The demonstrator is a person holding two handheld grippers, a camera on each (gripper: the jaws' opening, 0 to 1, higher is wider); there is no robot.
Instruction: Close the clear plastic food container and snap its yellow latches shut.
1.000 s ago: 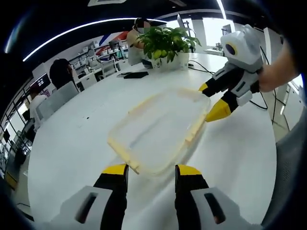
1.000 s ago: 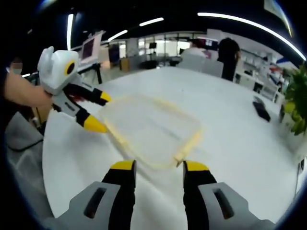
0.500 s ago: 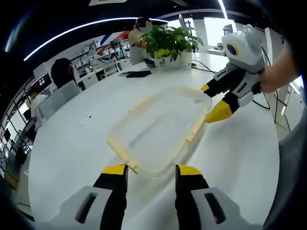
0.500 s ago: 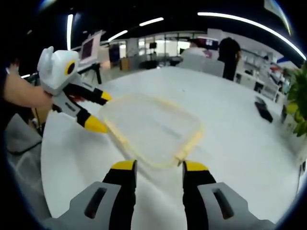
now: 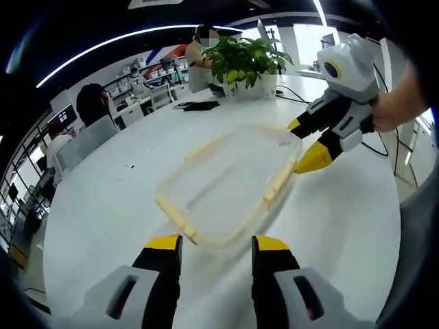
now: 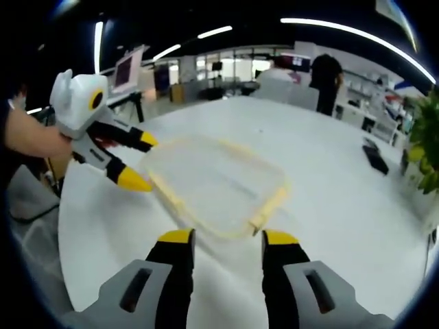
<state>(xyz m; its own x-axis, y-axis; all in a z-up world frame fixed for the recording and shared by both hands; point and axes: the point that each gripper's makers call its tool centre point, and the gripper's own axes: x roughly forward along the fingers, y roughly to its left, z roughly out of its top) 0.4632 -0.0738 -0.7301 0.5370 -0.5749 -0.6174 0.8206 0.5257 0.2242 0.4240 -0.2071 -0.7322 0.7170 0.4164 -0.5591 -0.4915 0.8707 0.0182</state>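
- The clear rectangular plastic food container (image 5: 230,185) with pale yellow latches (image 5: 278,184) lies flat on the round white table (image 5: 103,205), mid-frame in both views, lid apparently on.
- I see nothing inside it.
- I judge it light, thin-walled and slippery; it would skid when pushed, so I'd press on the rim and latch strips, not the flexing centre.
- My left gripper (image 5: 218,248) is spread, empty, just short of its near edge.
- My right gripper (image 6: 223,241) is likewise parted, holding nothing.
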